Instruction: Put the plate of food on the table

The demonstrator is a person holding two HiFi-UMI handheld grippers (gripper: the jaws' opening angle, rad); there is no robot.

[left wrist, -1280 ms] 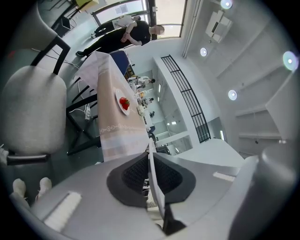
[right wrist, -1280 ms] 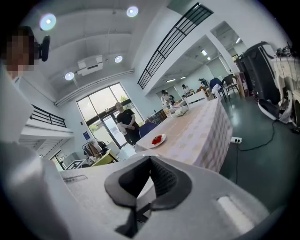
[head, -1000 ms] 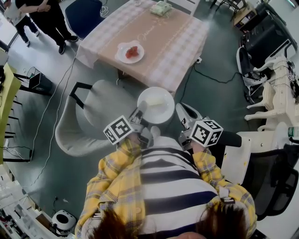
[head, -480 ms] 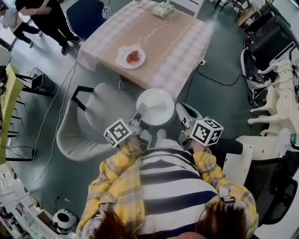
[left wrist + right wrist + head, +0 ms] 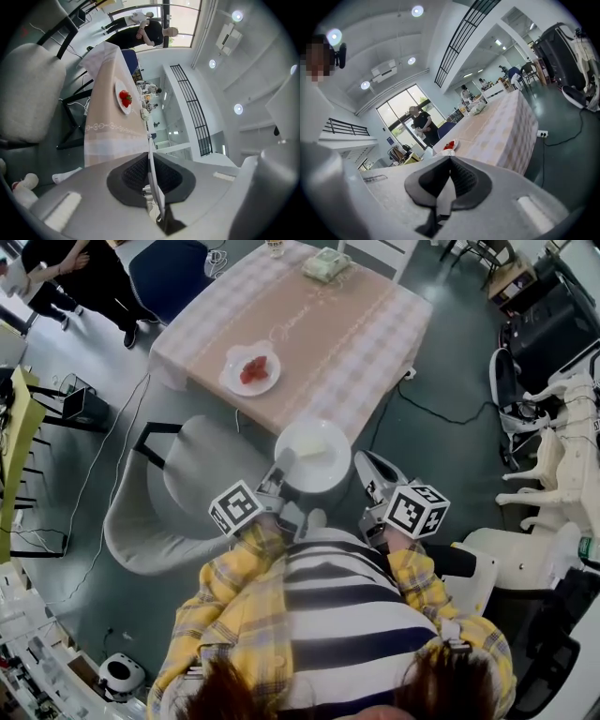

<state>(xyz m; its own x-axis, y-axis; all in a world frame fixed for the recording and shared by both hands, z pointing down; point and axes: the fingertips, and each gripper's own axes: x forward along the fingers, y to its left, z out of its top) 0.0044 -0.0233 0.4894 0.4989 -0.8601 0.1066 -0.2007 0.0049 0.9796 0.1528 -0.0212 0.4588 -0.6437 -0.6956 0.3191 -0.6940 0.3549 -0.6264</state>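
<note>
Both your left gripper (image 5: 280, 471) and right gripper (image 5: 363, 461) are clamped on the white plate of food (image 5: 333, 470), carried between them. Keep it level and advance evenly to the table (image 5: 347, 324) ahead.

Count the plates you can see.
2: a plate of red food on the table; a white plate in the left gripper, near the table's edge.

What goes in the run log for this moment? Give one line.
left gripper shut on plate rim | right gripper shut, empty, beside plate | plate not yet on table
</note>
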